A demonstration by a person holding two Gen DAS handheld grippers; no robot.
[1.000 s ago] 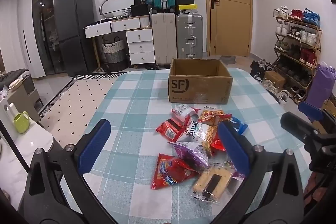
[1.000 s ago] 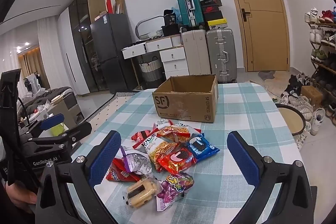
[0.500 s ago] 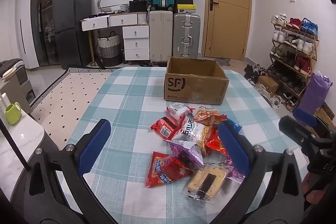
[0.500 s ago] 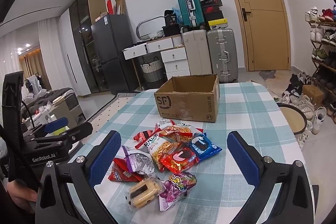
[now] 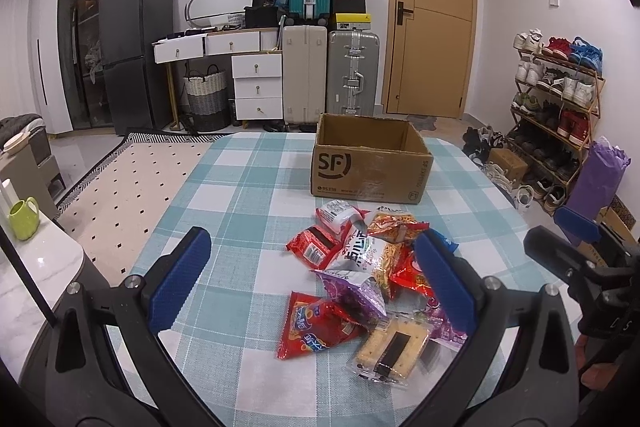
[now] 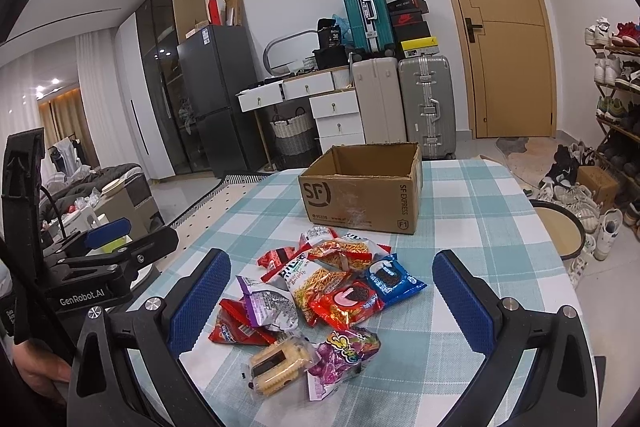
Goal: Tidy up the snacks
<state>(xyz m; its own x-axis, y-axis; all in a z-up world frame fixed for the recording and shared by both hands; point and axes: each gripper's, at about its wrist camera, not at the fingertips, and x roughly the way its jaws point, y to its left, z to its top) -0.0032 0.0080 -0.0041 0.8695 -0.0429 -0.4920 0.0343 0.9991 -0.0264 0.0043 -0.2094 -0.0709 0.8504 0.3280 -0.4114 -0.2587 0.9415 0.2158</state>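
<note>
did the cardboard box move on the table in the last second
No. In the right wrist view the cardboard box sits on the same tablecloth checks, open side up, still just behind the snack pile; only the camera shifted.

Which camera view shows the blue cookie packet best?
The right wrist view: the blue cookie packet lies there in full at the right edge of the snack pile, with its printed face up. In the left wrist view, a left gripper finger hides all but a blue corner.
</note>
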